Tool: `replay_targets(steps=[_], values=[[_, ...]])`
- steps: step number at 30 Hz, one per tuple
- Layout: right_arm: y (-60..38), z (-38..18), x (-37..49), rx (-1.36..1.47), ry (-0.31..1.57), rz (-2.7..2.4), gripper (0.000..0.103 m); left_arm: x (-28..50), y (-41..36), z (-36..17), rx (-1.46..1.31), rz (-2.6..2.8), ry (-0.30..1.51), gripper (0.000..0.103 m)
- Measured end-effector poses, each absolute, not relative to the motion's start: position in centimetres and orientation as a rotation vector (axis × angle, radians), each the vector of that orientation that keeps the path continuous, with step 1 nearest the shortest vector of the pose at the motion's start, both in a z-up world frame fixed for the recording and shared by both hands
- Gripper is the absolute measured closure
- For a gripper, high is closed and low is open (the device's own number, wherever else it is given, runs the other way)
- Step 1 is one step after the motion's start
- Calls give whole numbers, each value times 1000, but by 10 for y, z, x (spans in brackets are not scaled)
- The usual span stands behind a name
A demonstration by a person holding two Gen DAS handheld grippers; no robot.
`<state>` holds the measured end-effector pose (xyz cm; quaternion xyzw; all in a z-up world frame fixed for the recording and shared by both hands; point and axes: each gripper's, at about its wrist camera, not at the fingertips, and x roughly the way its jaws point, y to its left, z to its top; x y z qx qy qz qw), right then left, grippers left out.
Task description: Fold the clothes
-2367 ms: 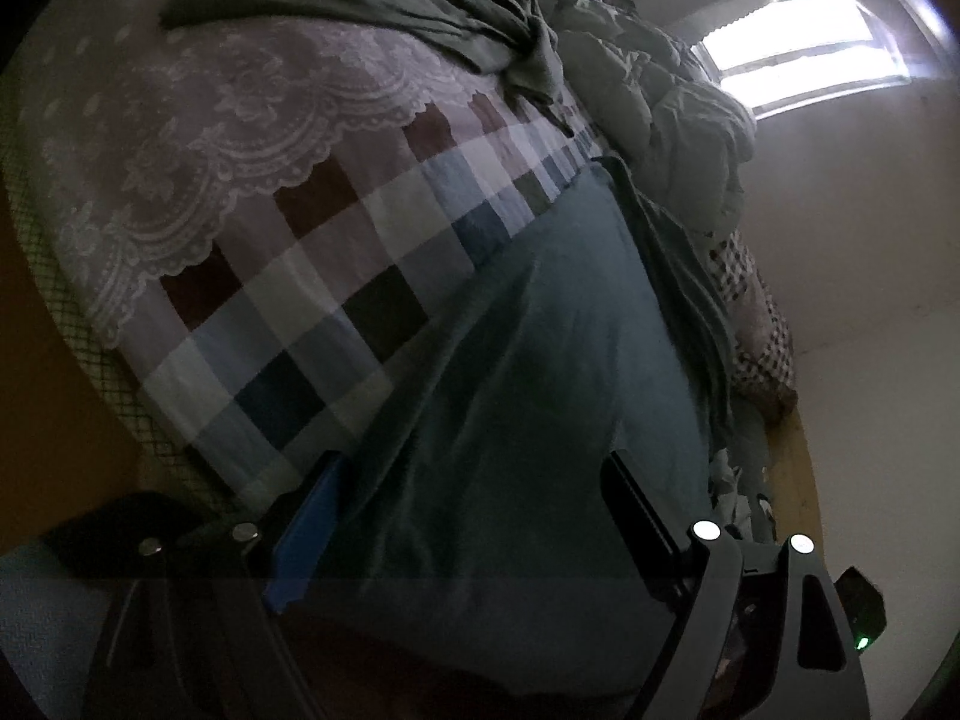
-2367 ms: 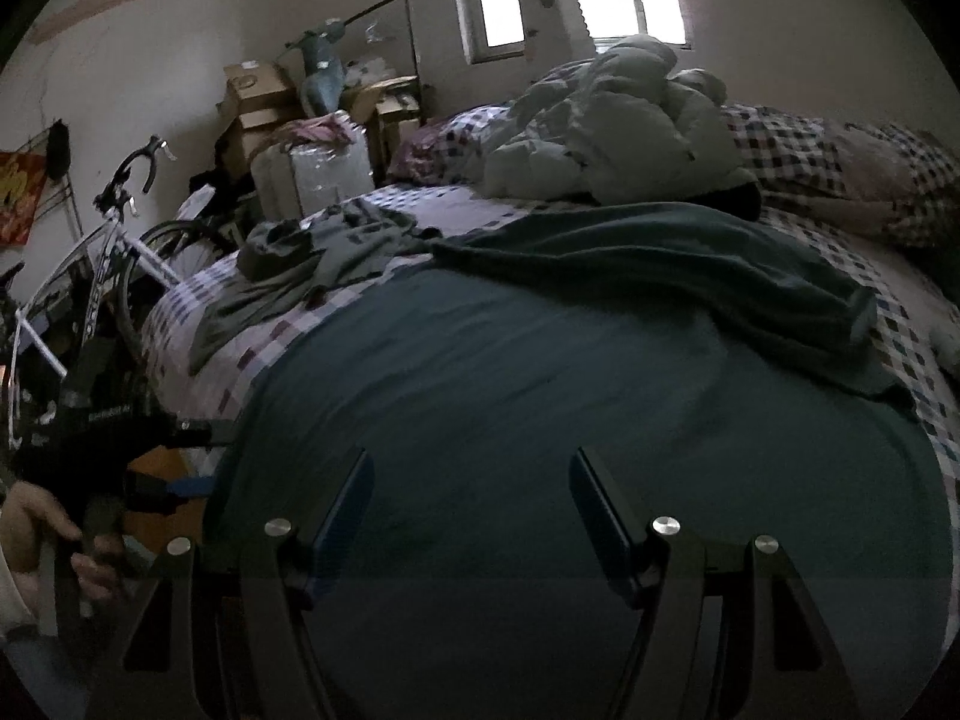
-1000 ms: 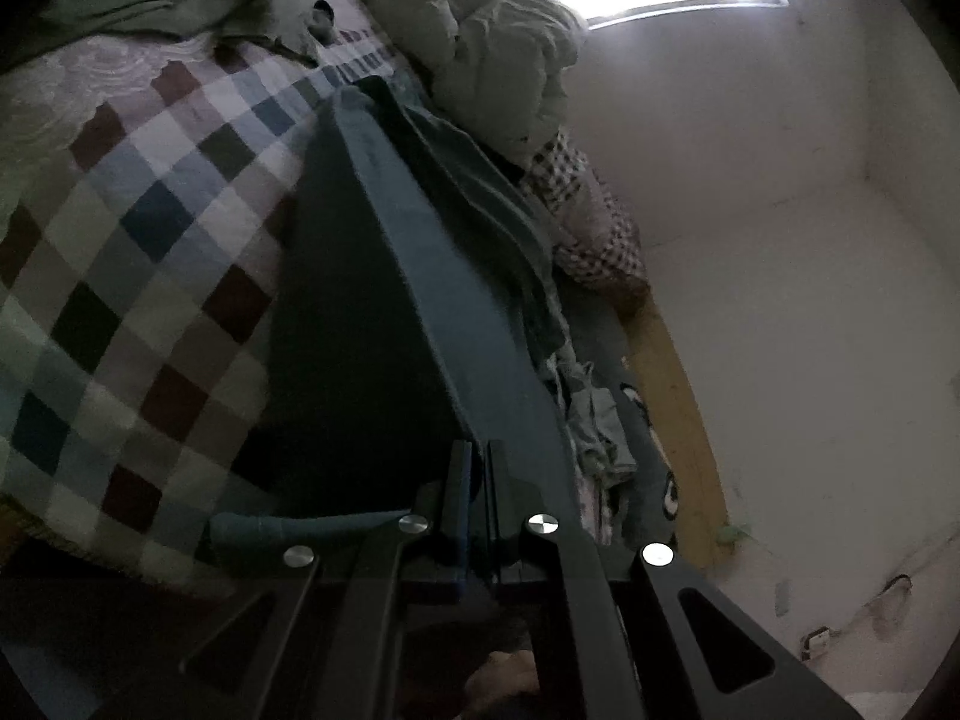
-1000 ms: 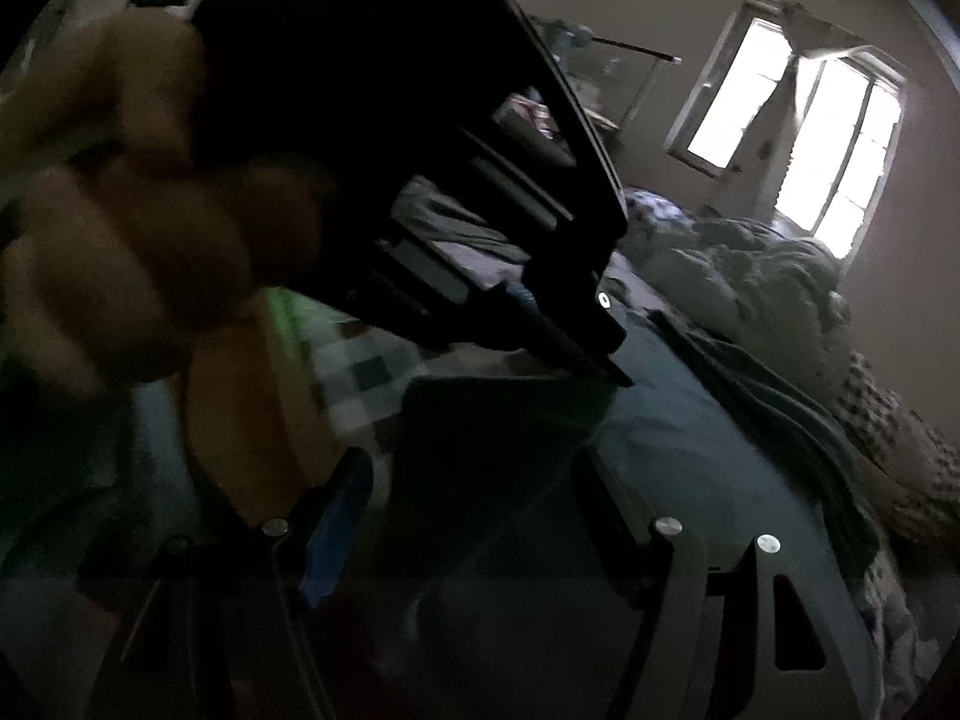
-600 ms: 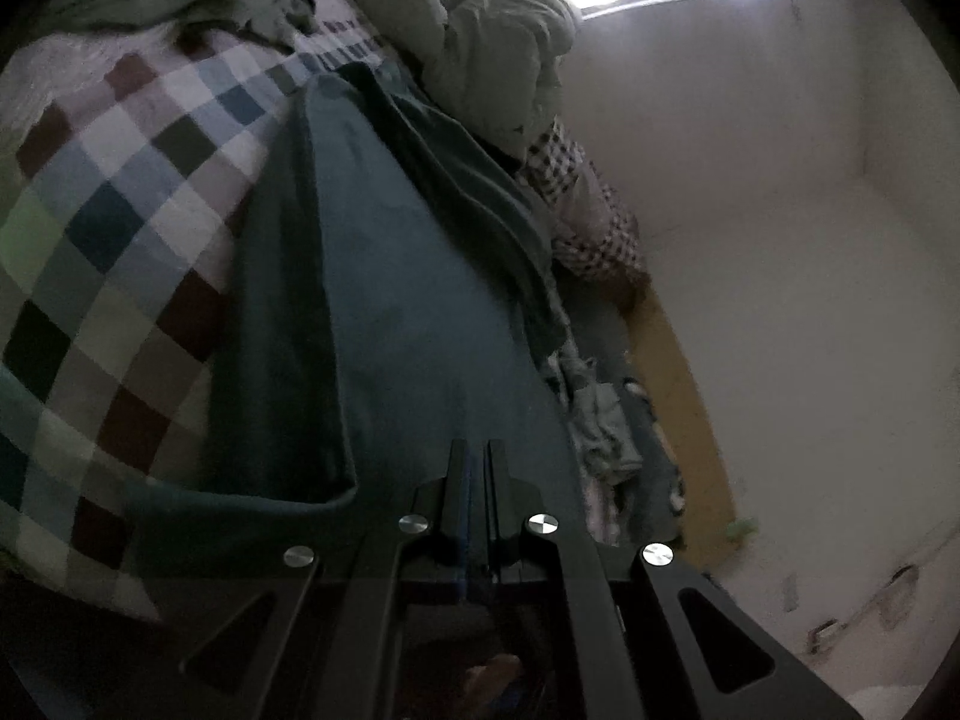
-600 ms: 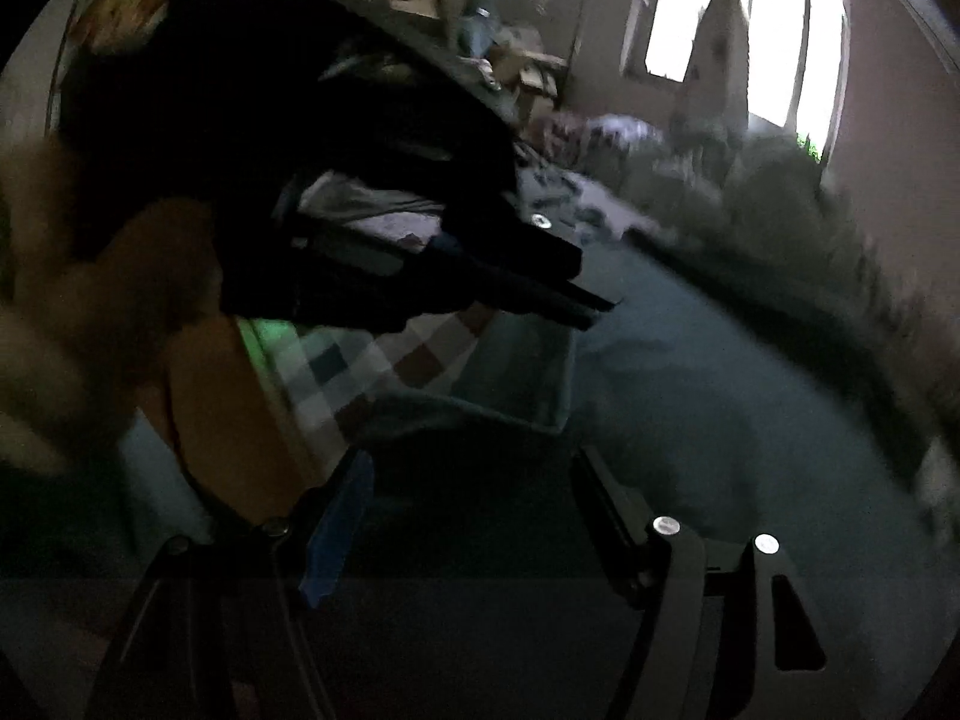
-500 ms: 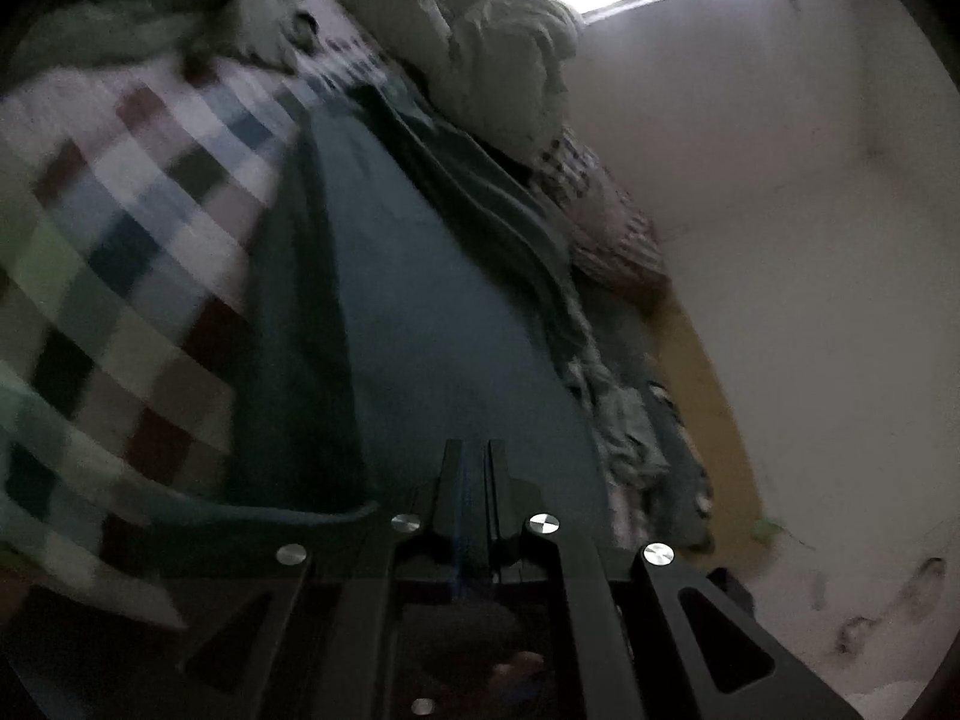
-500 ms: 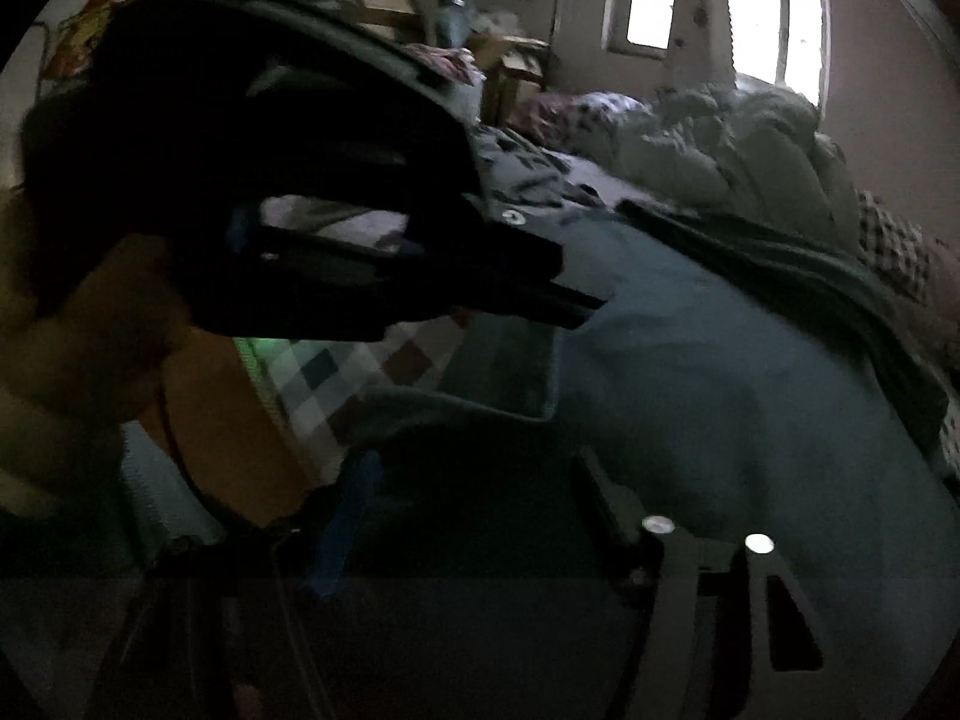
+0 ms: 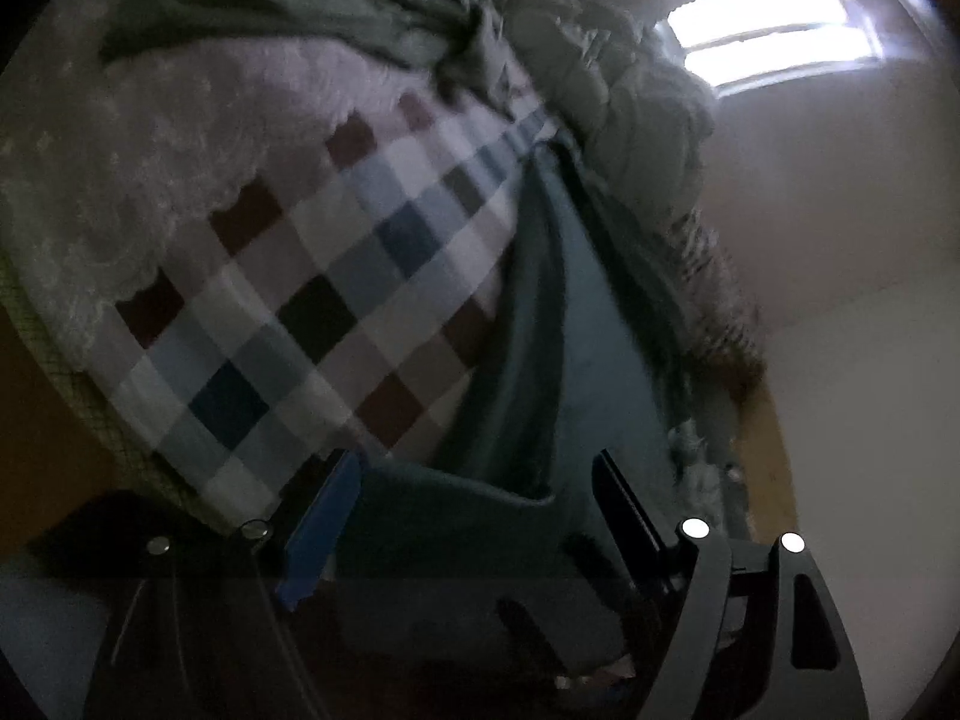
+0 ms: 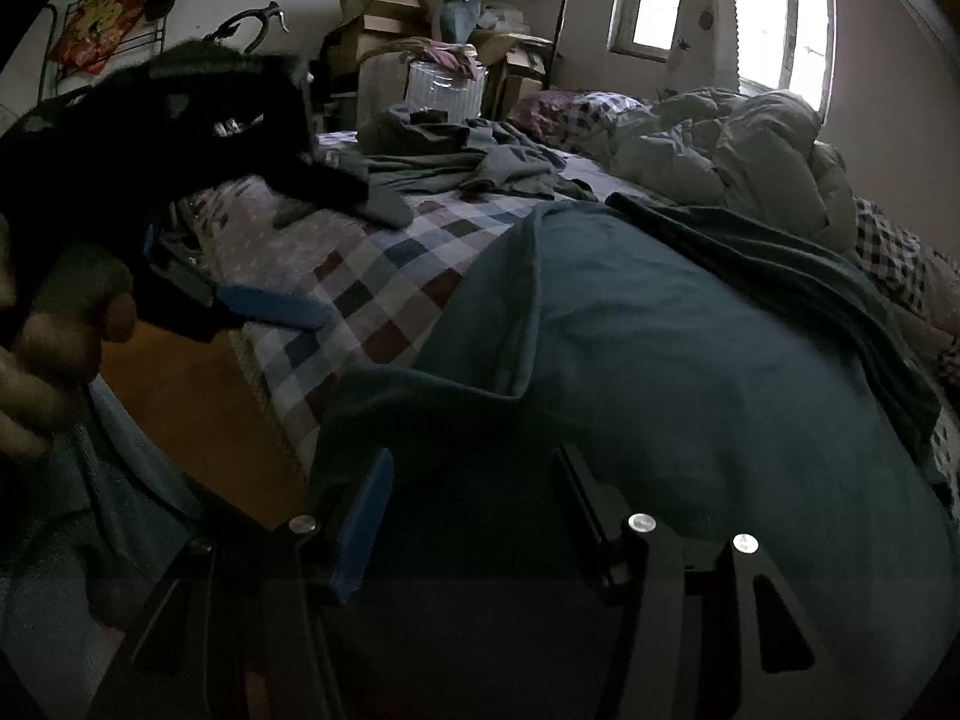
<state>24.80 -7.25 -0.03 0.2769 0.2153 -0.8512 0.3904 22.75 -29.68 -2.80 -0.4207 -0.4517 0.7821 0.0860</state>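
Left gripper (image 9: 480, 498) fingers opening, nothing gripped; teal garment (image 10: 690, 372) folded corner lying between them. Right gripper (image 10: 474, 492) fingers half-open, empty, hovering over near hem, nearer; long axis running away from fingers.

My black two-finger left gripper (image 9: 474, 498) and right gripper (image 10: 474, 498) each carry one blue pad and round silver screws.

Lying spread flat under and ahead of the right gripper (image 10: 474, 504): teal garment (image 10: 690, 372), near corner folding over, with grey-green clothes (image 10: 462, 156) bunching well beyond.
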Motion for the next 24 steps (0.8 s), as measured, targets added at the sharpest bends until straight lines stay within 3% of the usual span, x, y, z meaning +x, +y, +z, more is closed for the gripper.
replay_targets(steps=[8,16,24], values=[[-74,0,257,699,551,-2129,44,216,-284,-46,-1428,2300,-1278,20],[-84,-5,276,638,632,-2081,44,217,-275,-34,-1285,2091,-1277,20],[-84,-5,270,685,561,-2094,44,211,-267,-16,-1155,1958,-1302,20]])
